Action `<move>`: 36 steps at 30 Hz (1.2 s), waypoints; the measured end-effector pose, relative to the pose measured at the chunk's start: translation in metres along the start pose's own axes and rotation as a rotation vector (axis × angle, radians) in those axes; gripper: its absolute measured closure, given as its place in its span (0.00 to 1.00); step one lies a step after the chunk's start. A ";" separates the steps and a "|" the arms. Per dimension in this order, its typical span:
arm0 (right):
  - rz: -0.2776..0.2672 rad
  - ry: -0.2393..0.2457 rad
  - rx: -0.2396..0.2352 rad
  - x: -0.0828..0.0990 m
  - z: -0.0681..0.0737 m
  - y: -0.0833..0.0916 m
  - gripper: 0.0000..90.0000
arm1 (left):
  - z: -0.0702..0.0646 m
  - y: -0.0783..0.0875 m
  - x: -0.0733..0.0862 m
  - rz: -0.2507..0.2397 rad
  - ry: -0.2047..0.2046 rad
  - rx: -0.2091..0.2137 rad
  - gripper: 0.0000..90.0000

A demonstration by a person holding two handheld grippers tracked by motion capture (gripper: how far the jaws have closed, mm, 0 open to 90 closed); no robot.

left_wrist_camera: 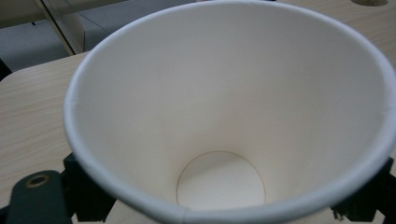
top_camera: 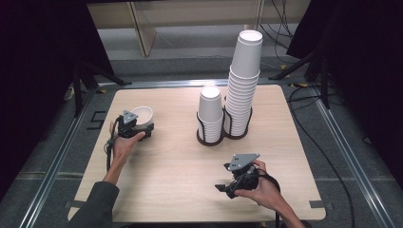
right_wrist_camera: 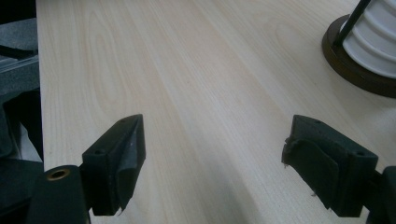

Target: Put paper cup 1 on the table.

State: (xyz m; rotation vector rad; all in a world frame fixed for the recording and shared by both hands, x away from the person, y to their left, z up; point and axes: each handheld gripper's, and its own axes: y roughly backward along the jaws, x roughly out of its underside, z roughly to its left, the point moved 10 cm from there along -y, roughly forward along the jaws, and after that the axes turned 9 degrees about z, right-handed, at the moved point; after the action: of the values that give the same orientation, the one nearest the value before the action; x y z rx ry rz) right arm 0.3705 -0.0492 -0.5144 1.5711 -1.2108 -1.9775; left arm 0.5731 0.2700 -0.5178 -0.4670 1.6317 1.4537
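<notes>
We see the left gripper (top_camera: 134, 127) at the left middle of the high view, with a white paper cup (top_camera: 142, 114) between its fingers. In the left gripper view the cup (left_wrist_camera: 224, 116) opens toward the camera: round rolled rim, smooth matte walls tapering to a small flat circular bottom. The black fingers (left_wrist_camera: 88, 191) flank it low at both bottom corners, right against the outer wall near the rim. We read them as clamped on the cup. The cup sits tilted, mouth toward the upper right of the high view, over the left part of the surface (top_camera: 166, 166); we cannot tell if it touches the wood.

The right gripper (top_camera: 227, 186) sits at the lower centre-right of the high view, held in a hand, well apart from the cup. In the right gripper view its fingers (right_wrist_camera: 119, 158) stand spread wide, nothing between them, just bare surface (right_wrist_camera: 187, 93). The pads look like rough dark rubber, a bit frayed at the edges.

The surface is pale wood laminate with a fine straight grain and rounded corners. At centre of the high view stand two stacks of upside-down white paper cups: a short stack (top_camera: 210, 114) and a tall stack (top_camera: 243, 80), each in a dark wire holder (top_camera: 210, 138) with a round base. The stacked rims make ribbed rings.
</notes>
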 end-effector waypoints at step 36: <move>-0.017 -0.030 0.009 0.000 -0.004 0.004 0.23 | -0.022 0.042 0.032 0.006 -0.003 0.048 0.16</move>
State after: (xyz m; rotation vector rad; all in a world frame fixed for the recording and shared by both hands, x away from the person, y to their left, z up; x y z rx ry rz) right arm 0.3732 -0.0530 -0.5118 1.5659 -1.2229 -2.0164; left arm 0.5156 0.2685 -0.5193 -0.4329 1.6632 1.4157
